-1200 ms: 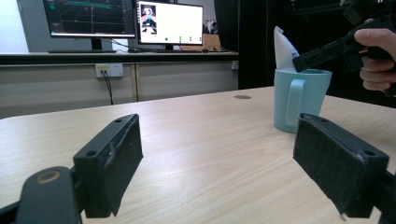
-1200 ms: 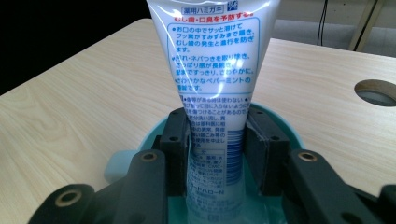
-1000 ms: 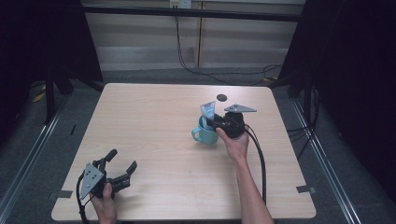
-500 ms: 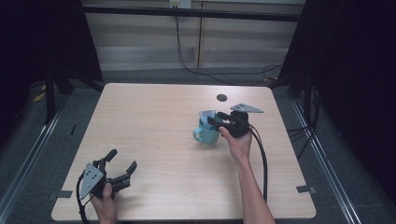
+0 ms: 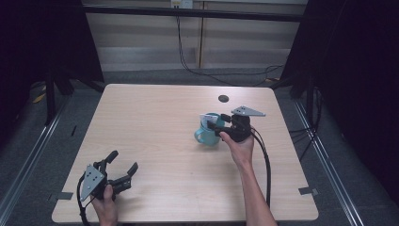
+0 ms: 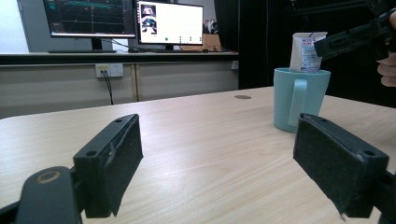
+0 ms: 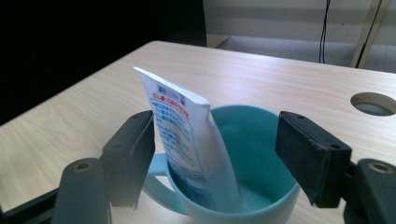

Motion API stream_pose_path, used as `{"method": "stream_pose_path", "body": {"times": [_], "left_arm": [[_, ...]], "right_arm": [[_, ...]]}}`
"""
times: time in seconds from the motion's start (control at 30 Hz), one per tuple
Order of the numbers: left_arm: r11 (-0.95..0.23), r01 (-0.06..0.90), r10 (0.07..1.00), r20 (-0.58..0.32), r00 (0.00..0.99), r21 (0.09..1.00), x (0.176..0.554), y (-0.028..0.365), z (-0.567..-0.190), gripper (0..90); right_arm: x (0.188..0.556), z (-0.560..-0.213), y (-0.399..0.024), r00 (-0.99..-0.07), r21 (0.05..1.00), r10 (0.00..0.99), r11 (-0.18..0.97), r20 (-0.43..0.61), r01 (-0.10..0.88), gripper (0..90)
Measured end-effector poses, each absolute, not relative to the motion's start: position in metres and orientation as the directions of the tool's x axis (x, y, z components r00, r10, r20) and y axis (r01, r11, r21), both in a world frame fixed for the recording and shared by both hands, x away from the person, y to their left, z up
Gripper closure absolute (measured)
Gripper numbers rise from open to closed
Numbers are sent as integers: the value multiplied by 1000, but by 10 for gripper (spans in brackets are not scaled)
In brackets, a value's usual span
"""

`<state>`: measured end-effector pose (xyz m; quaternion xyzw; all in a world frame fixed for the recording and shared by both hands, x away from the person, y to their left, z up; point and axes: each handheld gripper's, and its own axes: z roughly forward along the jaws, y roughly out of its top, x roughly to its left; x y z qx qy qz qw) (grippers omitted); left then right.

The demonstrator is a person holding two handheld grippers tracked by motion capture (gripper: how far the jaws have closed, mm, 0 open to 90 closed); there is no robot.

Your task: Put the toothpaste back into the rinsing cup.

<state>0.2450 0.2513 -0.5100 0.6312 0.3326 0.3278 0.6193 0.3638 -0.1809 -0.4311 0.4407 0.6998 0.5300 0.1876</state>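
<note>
Now right gripper [image 7: 212,163] jaws just opening, wide, tube [image 7: 191,144] between them unpressed, standing tilted in mug [image 7: 261,135] at frame centre; left gripper [image 5: 115,172] wide, empty, lower left, well apart.

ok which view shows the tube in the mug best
The right gripper view: the white tube stands close up, leaning inside the teal mug, its blue print visible. The left gripper view shows just its top above the rim. The high view shows it small, partly hidden.

teal mug [image 7: 261,196], white tube [image 7: 187,135] w/ blue print, black jaws
</note>
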Motion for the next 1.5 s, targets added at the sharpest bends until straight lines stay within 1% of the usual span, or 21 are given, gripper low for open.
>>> {"method": "stream_pose_path", "body": {"times": [0.07,0.2,0.3,0.63,1.1,1.2,1.5], "left_arm": [[-12,14,826,2,564,1000,245,251,-510,155],[-12,14,826,2,564,1000,245,251,-510,155],[-12,14,826,2,564,1000,245,251,-510,155],[-12,14,826,2,564,1000,245,251,-510,155],[-10,15,826,0,564,1000,245,251,-510,155],[-10,15,826,0,564,1000,245,251,-510,155],[-12,14,828,2,561,1000,245,251,-510,155]], "right_arm": [[361,-431,-182,-539,910,815,38,211,414,285],[357,-431,-184,-524,905,828,49,199,422,276],[352,-430,-187,-523,906,824,27,219,423,263],[337,-422,-192,-507,912,839,35,196,409,257],[316,-439,-201,-472,905,850,-12,233,424,256],[310,-440,-206,-457,904,861,-9,224,426,251],[292,-451,-221,-434,901,868,-34,241,433,249]]}}
